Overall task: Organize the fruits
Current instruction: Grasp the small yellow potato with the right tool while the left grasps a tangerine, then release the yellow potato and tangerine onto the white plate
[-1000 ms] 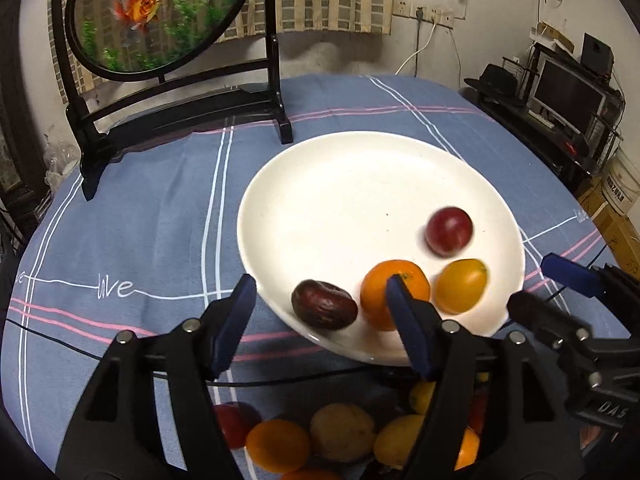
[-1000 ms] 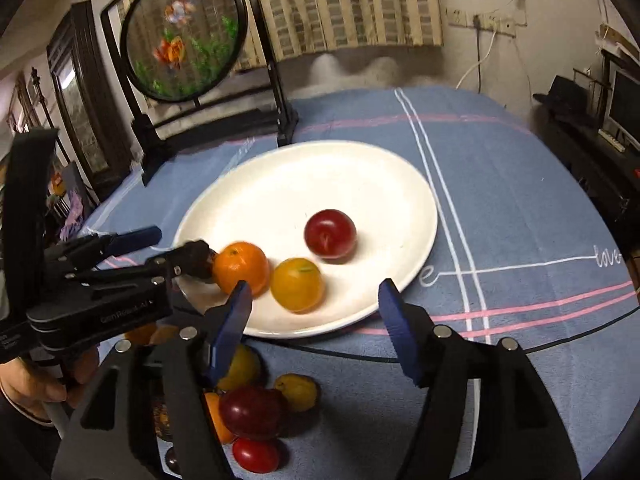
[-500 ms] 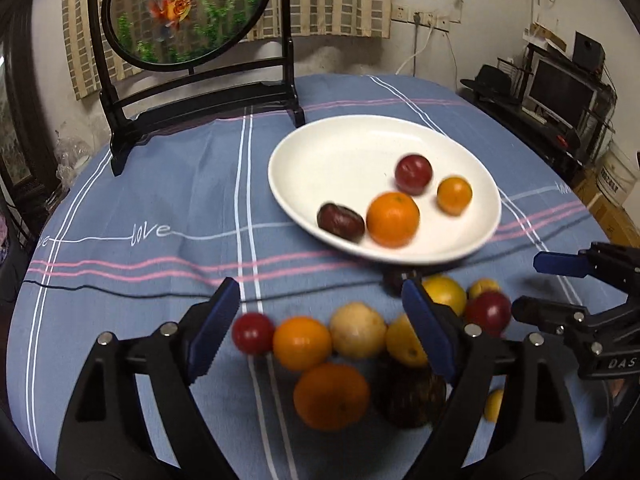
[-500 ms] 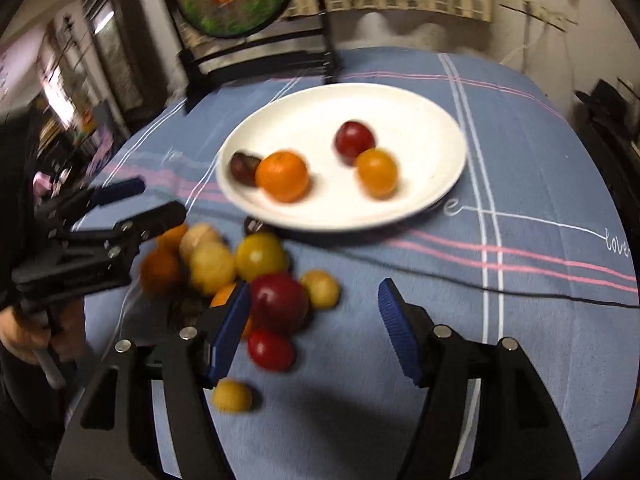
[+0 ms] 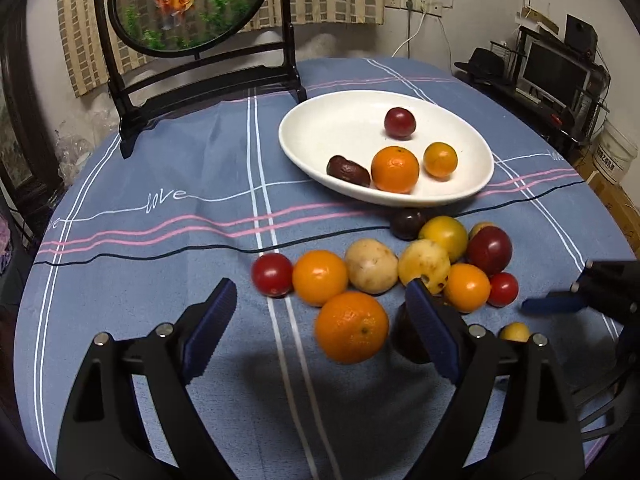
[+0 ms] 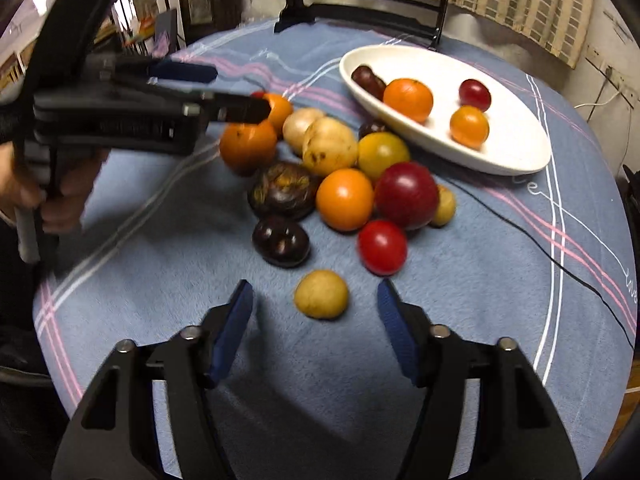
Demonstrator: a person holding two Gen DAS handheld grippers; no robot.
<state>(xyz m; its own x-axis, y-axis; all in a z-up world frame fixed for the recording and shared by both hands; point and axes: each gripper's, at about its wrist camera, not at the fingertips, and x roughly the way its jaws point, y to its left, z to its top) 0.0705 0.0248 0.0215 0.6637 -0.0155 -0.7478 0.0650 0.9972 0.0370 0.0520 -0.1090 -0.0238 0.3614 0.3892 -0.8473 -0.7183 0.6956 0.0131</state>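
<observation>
Fruits [image 5: 400, 268] heaped before both released hand-held grippers, left [image 5: 320, 332], right [image 6: 314, 320], four on plate [image 5: 320, 128]

The word "love" is written in white cursive on the blue tablecloth [image 5: 160, 168], left of the plate; it shows again near the right edge in the right wrist view

A fuzzy, matt blue tablecloth [image 6: 460, 300] is covering the table. The white plate [image 5: 328, 136] is looking like smooth glazed ceramic. The cherry tomato [image 6: 382, 247] is shining glossy; the big orange [image 5: 352, 327] is showing dimpled peel. Ribbed blue pads [image 6: 232, 332] are lining matt black plastic fingers.
</observation>
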